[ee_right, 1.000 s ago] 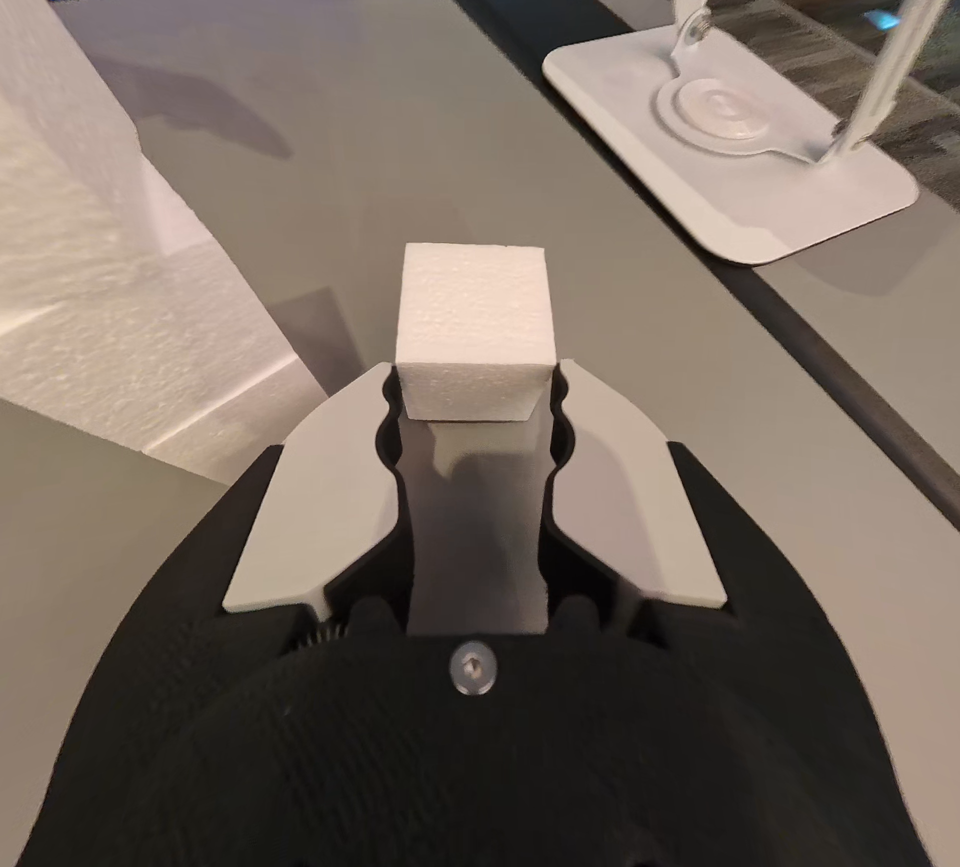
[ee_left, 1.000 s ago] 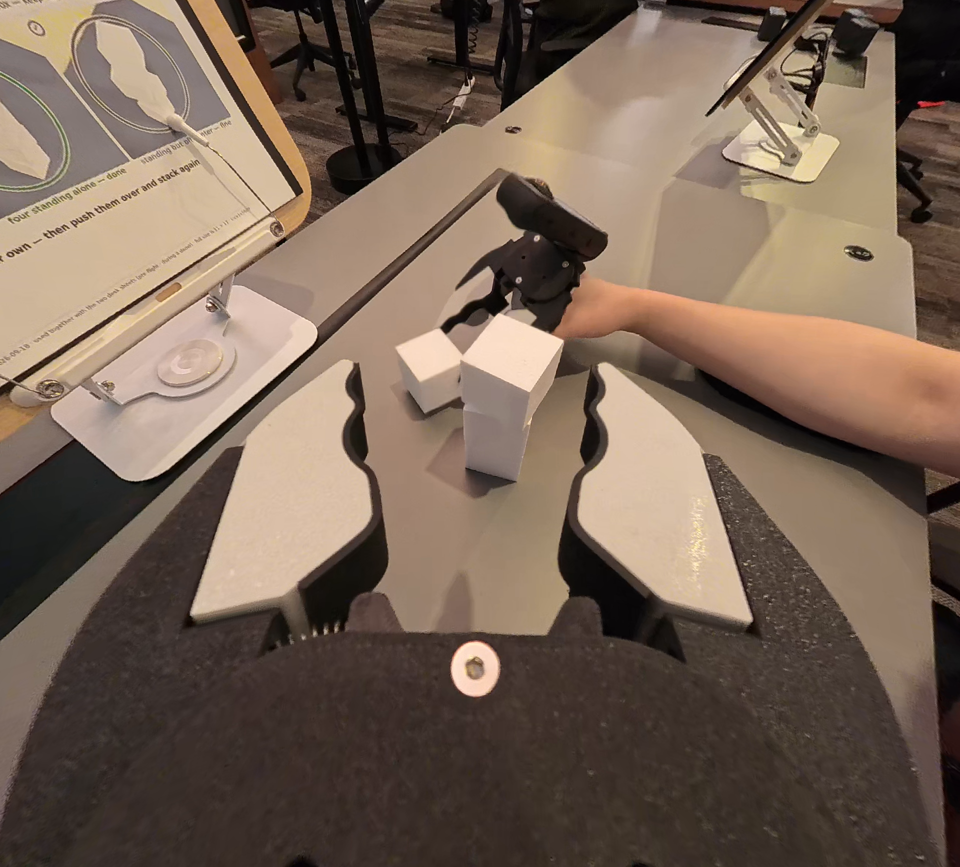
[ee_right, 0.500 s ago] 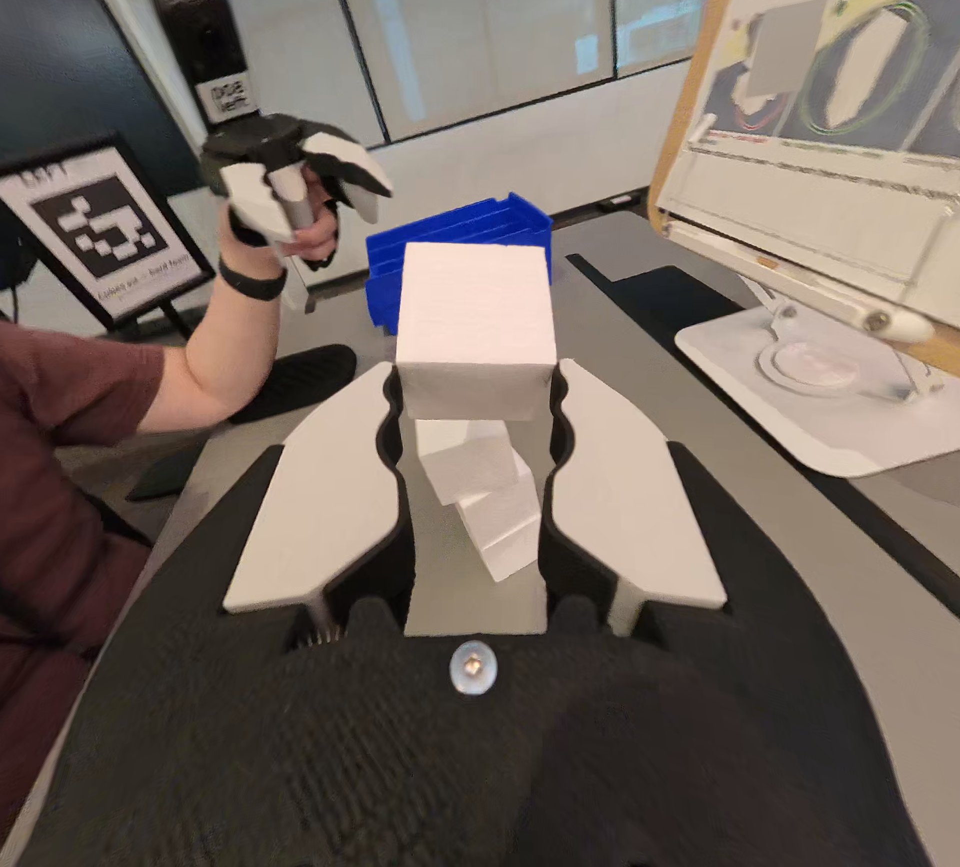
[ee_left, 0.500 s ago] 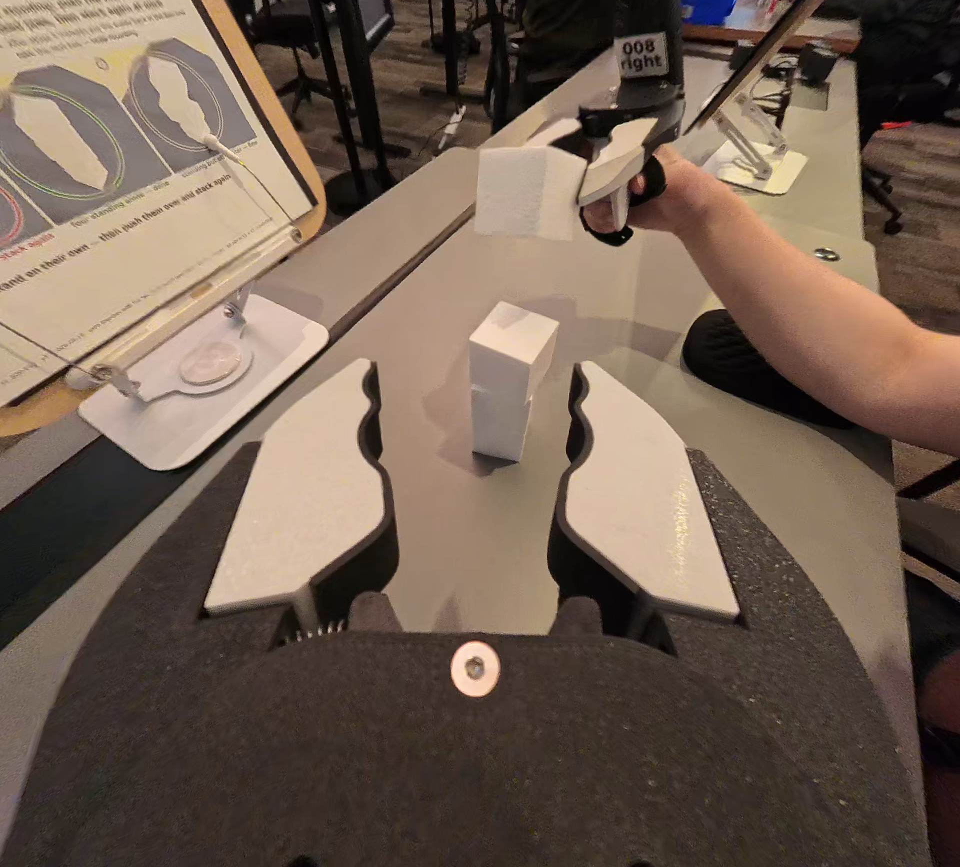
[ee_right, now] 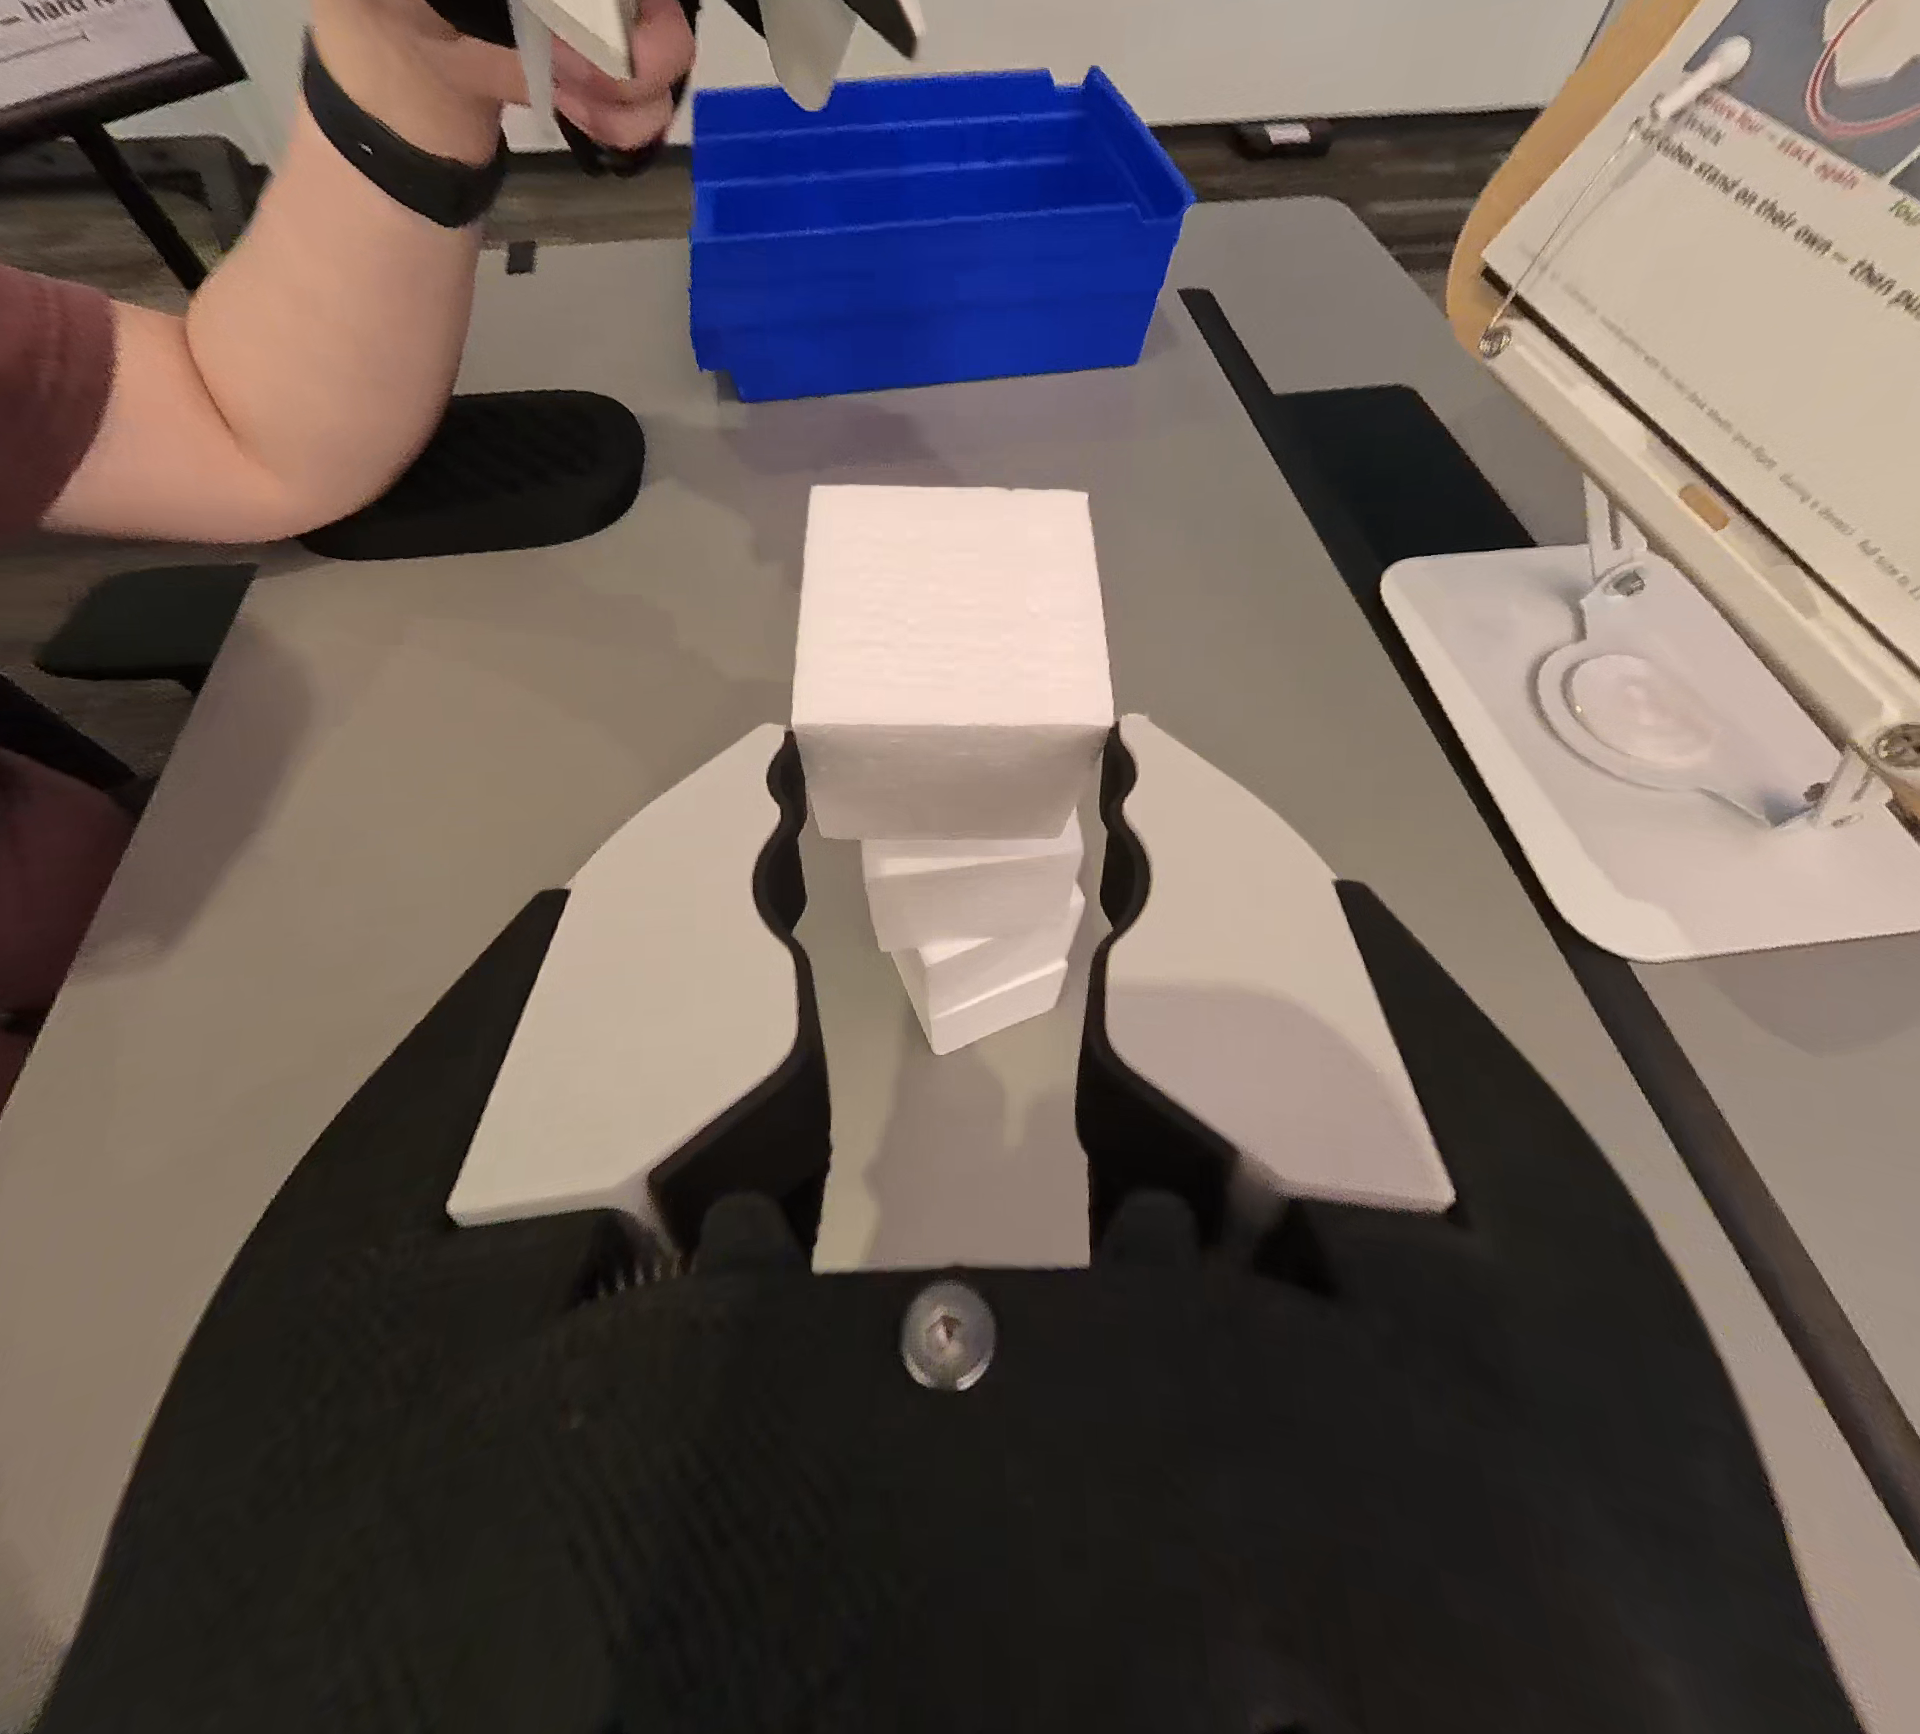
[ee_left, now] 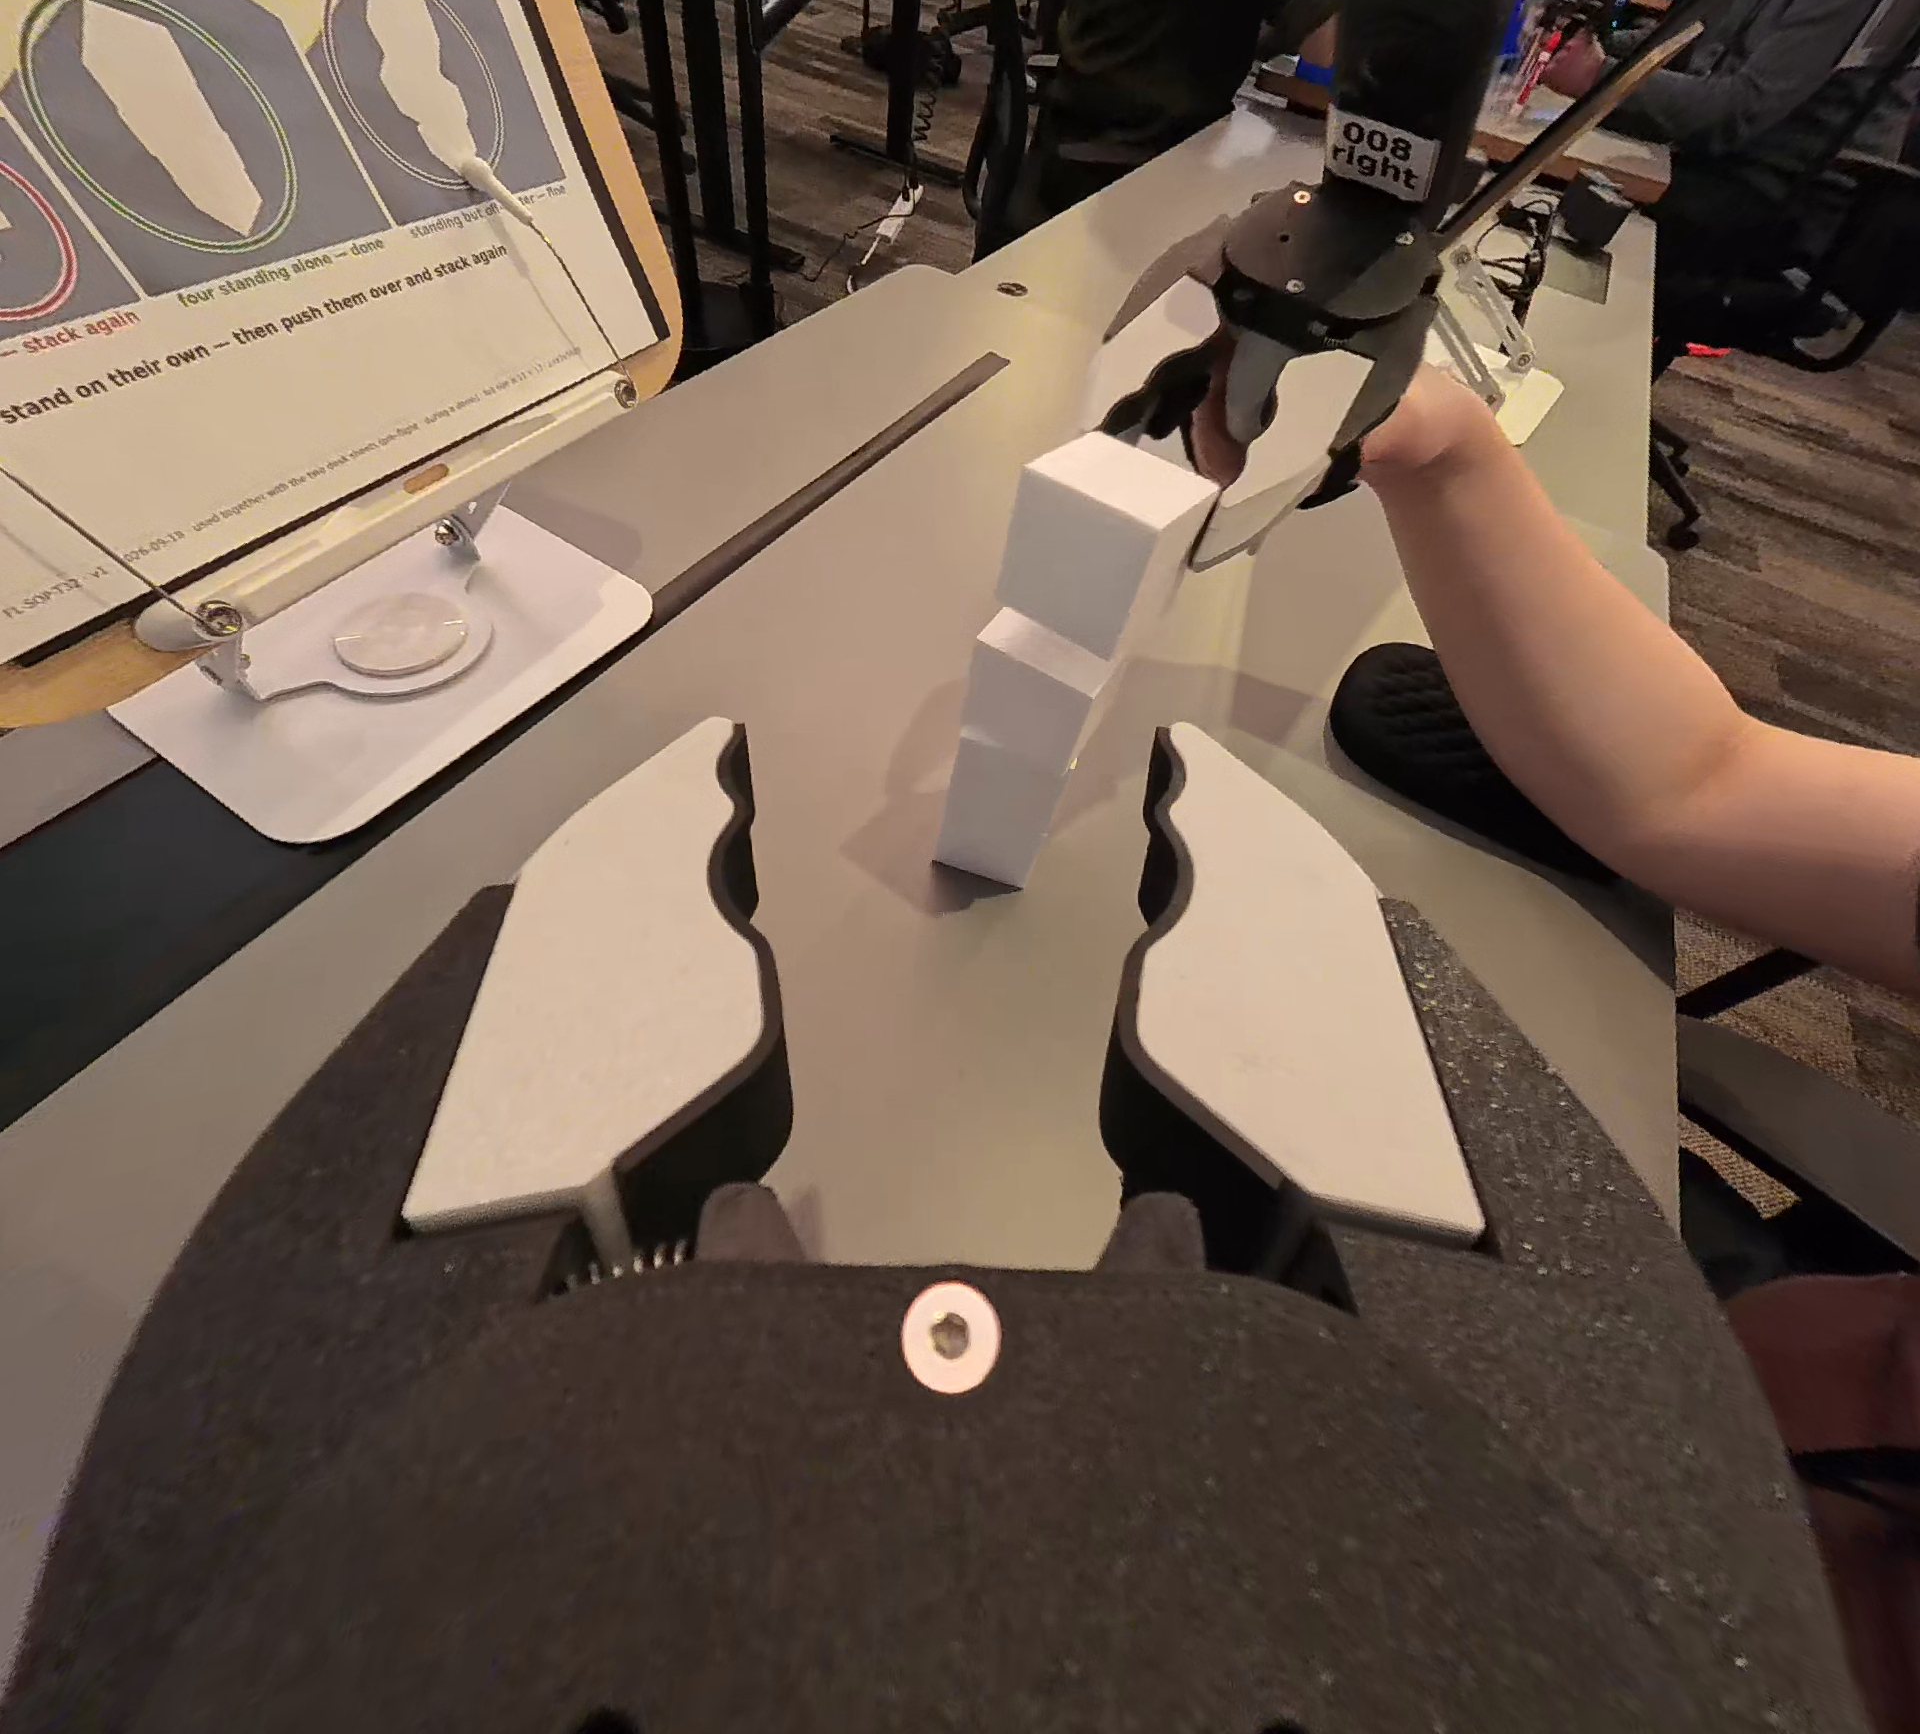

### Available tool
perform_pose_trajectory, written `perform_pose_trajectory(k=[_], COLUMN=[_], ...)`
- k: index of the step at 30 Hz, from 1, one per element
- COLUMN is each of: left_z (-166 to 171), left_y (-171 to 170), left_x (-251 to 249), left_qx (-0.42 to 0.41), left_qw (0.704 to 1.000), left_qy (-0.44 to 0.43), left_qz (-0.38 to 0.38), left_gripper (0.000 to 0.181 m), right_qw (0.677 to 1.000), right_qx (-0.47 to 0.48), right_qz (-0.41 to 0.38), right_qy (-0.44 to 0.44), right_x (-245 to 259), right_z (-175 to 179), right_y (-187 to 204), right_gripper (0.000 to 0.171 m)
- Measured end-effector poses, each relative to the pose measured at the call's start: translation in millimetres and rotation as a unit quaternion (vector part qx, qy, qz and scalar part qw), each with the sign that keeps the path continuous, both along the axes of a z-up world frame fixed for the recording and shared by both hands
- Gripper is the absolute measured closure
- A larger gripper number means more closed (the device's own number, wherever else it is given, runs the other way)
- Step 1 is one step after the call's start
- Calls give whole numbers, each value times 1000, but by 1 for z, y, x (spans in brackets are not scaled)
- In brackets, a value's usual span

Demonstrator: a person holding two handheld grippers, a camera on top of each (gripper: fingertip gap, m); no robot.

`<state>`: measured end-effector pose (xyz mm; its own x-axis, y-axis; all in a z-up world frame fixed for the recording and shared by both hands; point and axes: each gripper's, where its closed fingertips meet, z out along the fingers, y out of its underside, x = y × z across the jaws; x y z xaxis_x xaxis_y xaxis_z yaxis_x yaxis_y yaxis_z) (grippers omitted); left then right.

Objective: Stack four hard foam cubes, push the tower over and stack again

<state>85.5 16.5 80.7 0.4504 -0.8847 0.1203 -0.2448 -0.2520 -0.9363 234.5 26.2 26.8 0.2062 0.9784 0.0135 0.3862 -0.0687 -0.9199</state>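
The right gripper [ee_right: 951,739] pinches the third cube [ee_right: 948,645] onto the two-cube stack [ee_right: 971,931]; left gripper [ee_left: 948,853] jaws are spread. Next: release gently.

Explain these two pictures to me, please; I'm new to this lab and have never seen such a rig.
A person holds a two-finger gripper in each hand, with a camera on each looking along its fingers. One picture comes from the left gripper, open and empty; the other from the right gripper, shut on the top foam cube. That cube sits over two stacked cubes on the grey table. A blue bin and an instruction board stand nearby.
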Motion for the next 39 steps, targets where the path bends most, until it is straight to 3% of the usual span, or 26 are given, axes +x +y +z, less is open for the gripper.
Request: perform_pose_trajectory(k=[18, 25, 34, 39], left_z=[-4, -13, -21, -25], left_y=[-4, 0, 15, 20], left_x=[9, 12, 15, 23], left_qx=[1, -4, 3, 20], left_qw=[1000, 1000, 1000, 999], left_qy=[11, 22, 16, 22], left_qz=[-13, -13, 10, 16], left_gripper=[108, 106, 106, 106], right_qw=[999, 999, 988, 979], right_qx=[25, 45, 19, 58], right_qz=[-4, -5, -104, -158], right_qy=[-40, 7, 115, 114], right_x=[-2, 7, 58, 77], right_z=[-12, 7, 41, 49], right_y=[5, -1, 15, 24], right_gripper=[115, 100, 93, 92])
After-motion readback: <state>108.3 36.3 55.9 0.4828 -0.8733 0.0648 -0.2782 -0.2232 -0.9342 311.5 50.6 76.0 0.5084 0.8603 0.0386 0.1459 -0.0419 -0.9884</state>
